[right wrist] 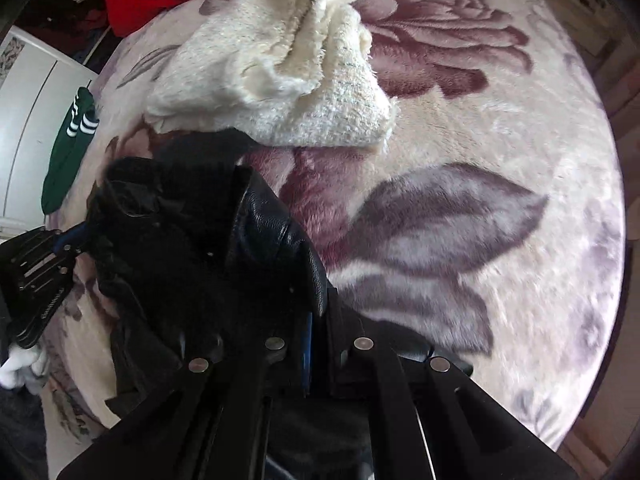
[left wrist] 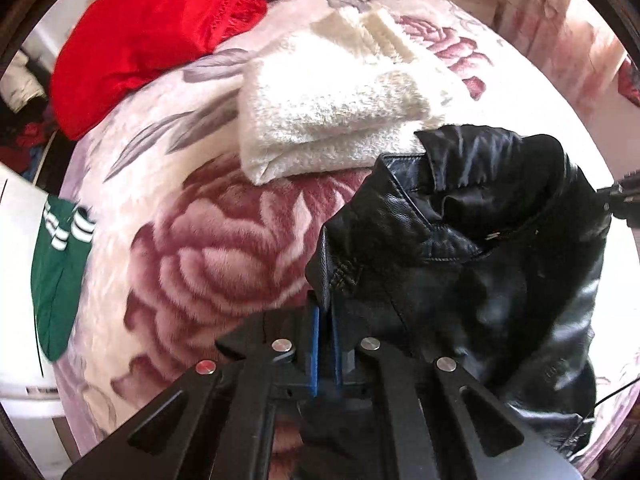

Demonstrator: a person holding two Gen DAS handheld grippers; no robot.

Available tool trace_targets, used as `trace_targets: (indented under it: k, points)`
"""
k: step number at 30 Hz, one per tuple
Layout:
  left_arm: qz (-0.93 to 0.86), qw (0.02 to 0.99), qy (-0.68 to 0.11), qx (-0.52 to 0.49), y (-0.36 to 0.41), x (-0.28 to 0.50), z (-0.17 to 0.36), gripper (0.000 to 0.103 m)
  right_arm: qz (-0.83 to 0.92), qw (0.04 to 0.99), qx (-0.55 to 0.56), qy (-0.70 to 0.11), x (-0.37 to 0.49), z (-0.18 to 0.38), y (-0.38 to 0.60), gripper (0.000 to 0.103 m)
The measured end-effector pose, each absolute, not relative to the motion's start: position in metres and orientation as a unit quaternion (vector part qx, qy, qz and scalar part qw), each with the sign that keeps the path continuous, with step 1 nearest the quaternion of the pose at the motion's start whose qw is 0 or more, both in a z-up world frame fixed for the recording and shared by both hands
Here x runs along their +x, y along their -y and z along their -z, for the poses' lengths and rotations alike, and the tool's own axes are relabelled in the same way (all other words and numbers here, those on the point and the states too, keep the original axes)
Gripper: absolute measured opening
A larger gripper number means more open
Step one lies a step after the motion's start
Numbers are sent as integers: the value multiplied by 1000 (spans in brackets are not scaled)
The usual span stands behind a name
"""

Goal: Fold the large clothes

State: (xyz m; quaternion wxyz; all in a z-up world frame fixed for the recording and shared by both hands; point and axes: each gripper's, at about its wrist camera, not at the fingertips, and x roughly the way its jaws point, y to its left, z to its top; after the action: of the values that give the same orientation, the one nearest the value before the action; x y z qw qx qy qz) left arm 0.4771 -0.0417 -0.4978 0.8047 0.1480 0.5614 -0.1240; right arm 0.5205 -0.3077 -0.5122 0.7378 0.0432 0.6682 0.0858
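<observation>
Black leather jacket (left wrist: 460,248) stretched sideways between left hand-held gripper (left wrist: 326,312) and right hand-held gripper (right wrist: 320,320), both clamped on it

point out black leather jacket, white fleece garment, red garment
black leather jacket (left wrist: 460,248): left wrist view, collar area.
white fleece garment (left wrist: 332,120): left wrist view, folded top face.
red garment (left wrist: 160,40): left wrist view, middle of the heap.
</observation>
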Motion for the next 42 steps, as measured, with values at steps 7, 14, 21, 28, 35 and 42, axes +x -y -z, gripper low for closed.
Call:
trace_targets:
  k: [7, 14, 21, 28, 35, 42]
  points:
    - [108, 813, -564, 98, 26, 422, 473, 3, -76, 748, 41, -658, 461, 482, 303, 5]
    - [96, 811, -575, 50, 11, 345, 463, 3, -84, 761, 53, -642, 385, 456, 301, 5]
    - [64, 780, -622, -13, -11, 281, 503, 2, -87, 743, 66, -660, 290, 485, 308, 5]
    - [18, 713, -686, -144, -58, 246, 534, 5, -116, 694, 128, -699, 243, 542, 317, 29]
    - [-14, 747, -653, -125, -87, 247, 505, 103, -84, 666, 294, -681, 211, 532, 381, 71]
    - [-32, 776, -625, -80, -76, 316, 514, 103, -3, 674, 397, -623, 232, 548, 433, 75]
